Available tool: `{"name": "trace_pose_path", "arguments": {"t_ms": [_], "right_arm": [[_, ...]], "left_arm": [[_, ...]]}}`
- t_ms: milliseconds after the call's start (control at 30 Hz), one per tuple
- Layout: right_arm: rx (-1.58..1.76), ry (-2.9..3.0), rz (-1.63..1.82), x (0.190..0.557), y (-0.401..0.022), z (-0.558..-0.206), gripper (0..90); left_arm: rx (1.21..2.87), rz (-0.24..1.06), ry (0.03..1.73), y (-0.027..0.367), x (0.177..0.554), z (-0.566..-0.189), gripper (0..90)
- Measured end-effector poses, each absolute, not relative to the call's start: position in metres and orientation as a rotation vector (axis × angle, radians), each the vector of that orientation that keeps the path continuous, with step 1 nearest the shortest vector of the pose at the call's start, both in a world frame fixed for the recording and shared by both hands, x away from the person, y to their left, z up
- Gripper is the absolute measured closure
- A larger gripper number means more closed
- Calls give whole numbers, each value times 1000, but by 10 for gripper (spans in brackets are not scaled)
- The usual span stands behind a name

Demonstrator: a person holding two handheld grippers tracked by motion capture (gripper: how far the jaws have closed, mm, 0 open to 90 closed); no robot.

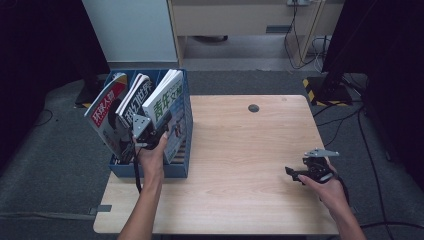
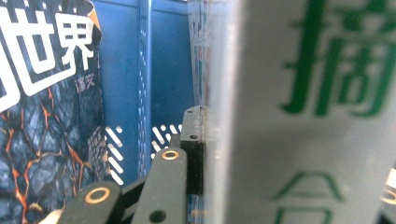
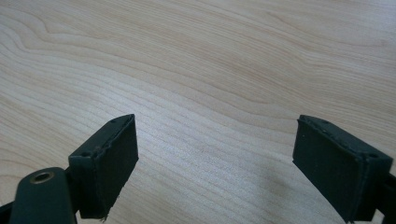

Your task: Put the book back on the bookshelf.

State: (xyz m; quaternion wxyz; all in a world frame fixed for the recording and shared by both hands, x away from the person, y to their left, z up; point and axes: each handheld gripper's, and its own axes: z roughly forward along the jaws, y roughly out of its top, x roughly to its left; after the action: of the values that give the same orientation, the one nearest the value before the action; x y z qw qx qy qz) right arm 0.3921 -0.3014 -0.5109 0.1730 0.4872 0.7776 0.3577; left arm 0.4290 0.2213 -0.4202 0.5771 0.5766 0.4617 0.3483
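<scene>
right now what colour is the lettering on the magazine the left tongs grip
Green on white magazine, clearest in the left gripper view.

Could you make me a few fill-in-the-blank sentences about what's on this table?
The magazines stand in a ___ rack. The left claw is shut on the magazine with ___ lettering. The right claw hangs open over the bare ___ table. The rack holds ___ magazines.

Missing words: blue; green; wooden; three

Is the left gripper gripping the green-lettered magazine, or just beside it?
Touching. In the left gripper view, the left gripper has its visible black pad pressed flat against the green-lettered magazine, with no gap.
</scene>
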Motion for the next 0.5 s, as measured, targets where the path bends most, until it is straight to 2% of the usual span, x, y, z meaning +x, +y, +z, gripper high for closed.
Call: {"name": "trace_pose_path", "arguments": {"t_ms": [500], "right_arm": [[1389, 2205, 1016, 392, -302, -511, 145]], "left_arm": [[1341, 814, 1089, 219, 433, -423, 736]]}}
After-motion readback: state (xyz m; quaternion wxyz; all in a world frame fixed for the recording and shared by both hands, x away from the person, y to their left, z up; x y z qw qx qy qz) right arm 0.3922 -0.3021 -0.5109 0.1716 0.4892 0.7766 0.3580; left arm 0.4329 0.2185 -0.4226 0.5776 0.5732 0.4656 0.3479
